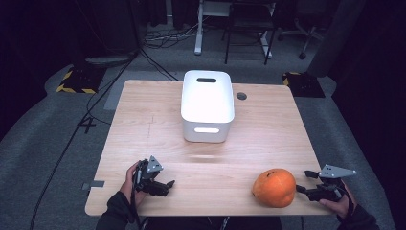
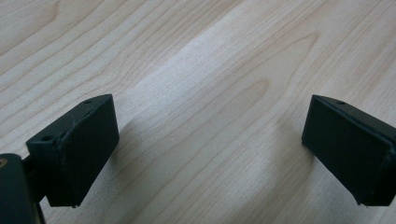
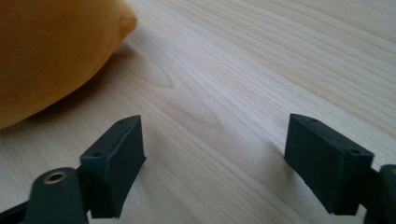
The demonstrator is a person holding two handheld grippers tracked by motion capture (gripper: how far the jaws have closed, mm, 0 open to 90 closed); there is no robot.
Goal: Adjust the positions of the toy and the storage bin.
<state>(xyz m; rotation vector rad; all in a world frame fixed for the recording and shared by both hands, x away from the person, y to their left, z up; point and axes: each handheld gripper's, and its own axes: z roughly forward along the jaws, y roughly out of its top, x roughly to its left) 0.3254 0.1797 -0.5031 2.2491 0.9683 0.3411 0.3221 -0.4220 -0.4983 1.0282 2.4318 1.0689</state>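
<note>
The pumpkin (image 1: 274, 188) was round and slightly flattened, orange all over, with a small dark stem spot on top. It sat upright on the counter (image 1: 158, 124) close to the near edge, toward the near right corner, free of any grip. In the right gripper view its orange flank (image 3: 51, 56) bulged in at the upper left, resting on the pale wood and casting a soft shadow beneath. It lay well apart from the far edge and from the left side.

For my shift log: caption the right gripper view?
Open right claw low over the wooden table, orange pumpkin ahead to its left.
</note>
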